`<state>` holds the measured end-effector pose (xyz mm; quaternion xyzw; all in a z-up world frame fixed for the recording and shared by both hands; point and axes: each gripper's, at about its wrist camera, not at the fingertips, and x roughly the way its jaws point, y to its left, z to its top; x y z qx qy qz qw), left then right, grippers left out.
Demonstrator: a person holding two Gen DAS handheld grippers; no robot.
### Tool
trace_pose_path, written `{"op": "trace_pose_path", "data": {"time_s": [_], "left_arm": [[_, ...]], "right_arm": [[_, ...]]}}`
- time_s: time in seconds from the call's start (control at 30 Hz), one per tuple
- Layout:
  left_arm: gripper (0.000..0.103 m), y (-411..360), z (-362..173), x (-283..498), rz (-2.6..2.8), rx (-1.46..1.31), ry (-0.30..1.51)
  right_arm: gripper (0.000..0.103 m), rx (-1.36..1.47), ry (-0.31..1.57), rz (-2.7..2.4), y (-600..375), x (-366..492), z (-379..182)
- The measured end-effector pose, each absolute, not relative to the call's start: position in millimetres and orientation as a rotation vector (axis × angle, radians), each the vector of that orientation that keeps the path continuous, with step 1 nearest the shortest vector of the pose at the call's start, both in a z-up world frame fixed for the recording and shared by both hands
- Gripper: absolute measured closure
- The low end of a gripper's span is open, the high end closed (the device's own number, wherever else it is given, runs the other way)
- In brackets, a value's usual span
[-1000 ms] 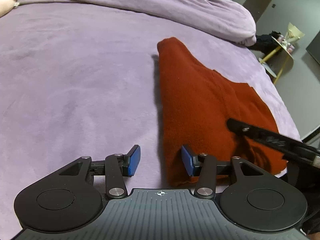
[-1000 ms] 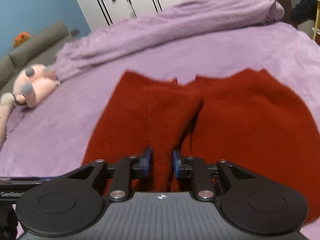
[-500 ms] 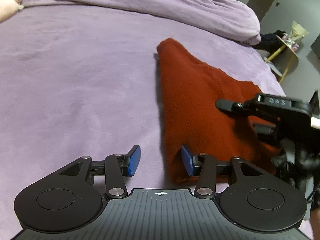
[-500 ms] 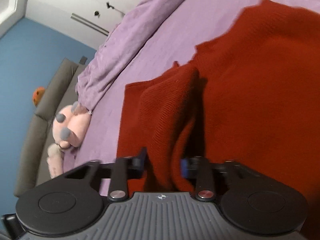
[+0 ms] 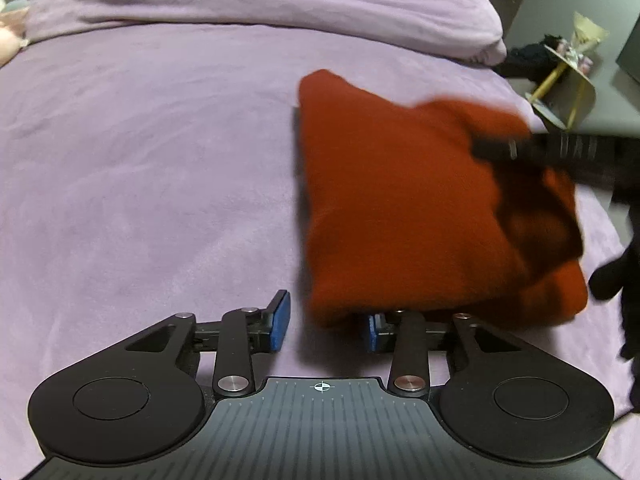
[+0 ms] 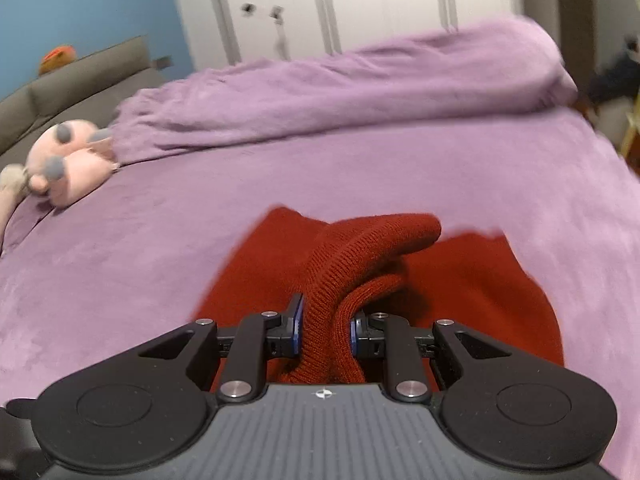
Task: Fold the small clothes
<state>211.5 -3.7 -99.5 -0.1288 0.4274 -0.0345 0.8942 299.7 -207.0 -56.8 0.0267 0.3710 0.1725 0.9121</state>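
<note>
right claw (image 6: 325,330): clamped on a bunched fold of the red knit garment (image 6: 372,272); both blue pads press into the fabric, and the jaws have just been closing with the cloth between them.
held fold: rises from the pads as a thick roll, arching away and to the right above the rest of the garment.
left claw (image 5: 326,326): jaws apart, nothing pinched; they have just been narrowing. Left pad over bare bed cover; right pad partly hidden under the garment's near edge, contact cannot be told.
garment, left view (image 5: 420,208): folded red block lying on the bed, right of centre, near edge just above the left claw's right finger. Blurred on its far right side.
right claw seen from left view (image 5: 520,148): dark finger bar reaching in from the right edge over the garment's upper right part.
bed (image 5: 140,168): purple cover, the garment sits on it towards the right edge.
duvet (image 6: 340,92): rumpled purple roll across the far side of the bed.
plush toy (image 6: 68,160): pink, grey spots, at the far left of the bed beside the duvet end.
sofa (image 6: 80,76): grey, behind the toy, against a blue wall.
wardrobe (image 6: 360,4): white doors behind the bed.
side stand (image 5: 568,76): yellow-legged, on the floor beyond the bed's right corner.
</note>
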Motion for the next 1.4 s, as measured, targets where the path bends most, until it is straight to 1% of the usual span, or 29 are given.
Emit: {"op": "trace_pose_path", "data": {"time_s": [0.07,0.17,0.2,0.23,0.3,0.33,0.37,0.4,0.43,0.5,0.53,0.6,0.63,0.7,0.8,1.0,1.17,1.23,1.3,1.37,1.4], "left_arm": [[0.059,-0.5,-103.1,209.6,-0.080,-0.279,0.893],[0.060,3.0,-103.9,209.7,-0.089,-0.306,0.901],[0.060,4.3,-104.3,209.3,-0.088,-0.302,0.900],[0.061,3.5,-103.1,207.8,-0.088,-0.300,0.900],[0.062,3.6,-103.2,208.2,-0.085,-0.305,0.901],[0.063,3.4,-103.1,208.1,-0.084,-0.308,0.902],[0.063,2.1,-102.9,208.6,-0.081,-0.307,0.902],[0.061,0.0,-102.5,209.2,-0.074,-0.298,0.903],[0.059,-2.4,-101.9,210.2,-0.061,-0.284,0.903],[0.046,-7.6,-100.0,211.3,-0.023,-0.263,0.906],[0.043,-9.1,-99.3,212.5,-0.004,-0.254,0.908],[0.035,-12.8,-97.3,213.9,0.031,-0.245,0.912],[0.033,-15.2,-95.6,213.9,0.036,-0.246,0.910],[0.031,-21.7,-92.0,213.8,0.033,-0.240,0.903],[0.031,-33.3,-89.5,214.6,0.004,-0.200,0.909],[0.032,-47.0,-93.6,213.0,-0.028,-0.170,0.930],[0.031,-44.9,-94.8,214.7,-0.027,-0.169,0.942],[0.030,-44.2,-93.9,216.5,-0.027,-0.167,0.949],[0.030,-45.6,-93.5,218.7,-0.021,-0.164,0.954],[0.030,-45.2,-94.0,218.0,-0.013,-0.167,0.961],[0.030,-44.8,-94.6,218.6,-0.008,-0.176,0.963]], "right_arm": [[0.083,0.086,0.819,0.302,-225.3,303.8,-80.4],[0.077,0.284,0.835,0.331,-249.6,304.3,-96.2],[0.070,0.368,0.846,0.355,-256.9,305.4,-96.8],[0.060,0.451,0.859,0.385,-264.4,306.1,-98.5],[0.051,0.552,0.869,0.429,-269.3,307.5,-104.4],[0.052,0.559,0.871,0.433,-267.4,309.3,-105.6],[0.055,0.532,0.877,0.420,-262.6,310.8,-105.4],[0.073,0.488,0.884,0.414,-258.3,311.2,-104.4],[0.082,0.414,0.884,0.410,-250.7,311.5,-99.3],[0.083,0.149,0.817,0.354,-230.4,303.6,-78.3],[0.084,0.041,0.764,0.333,-219.5,299.7,-70.0],[0.084,-0.158,0.624,0.290,-204.6,288.3,-50.0],[0.084,-0.221,0.574,0.278,-200.7,282.6,-44.7],[0.084,-0.259,0.539,0.249,-202.2,279.7,-42.0],[0.084,-0.339,0.528,0.185,-208.4,274.1,-49.0],[0.084,-0.350,0.591,0.084,-243.3,281.6,-75.4],[0.083,-0.411,0.611,0.090,-237.0,289.7,-89.3],[0.079,-0.372,0.619,0.089,-241.9,290.4,-89.9],[0.076,-0.274,0.626,0.108,-249.0,284.9,-81.9],[0.068,-0.170,0.639,0.139,-258.4,275.5,-74.0],[0.062,-0.132,0.646,0.148,-264.7,271.0,-72.6]]}}
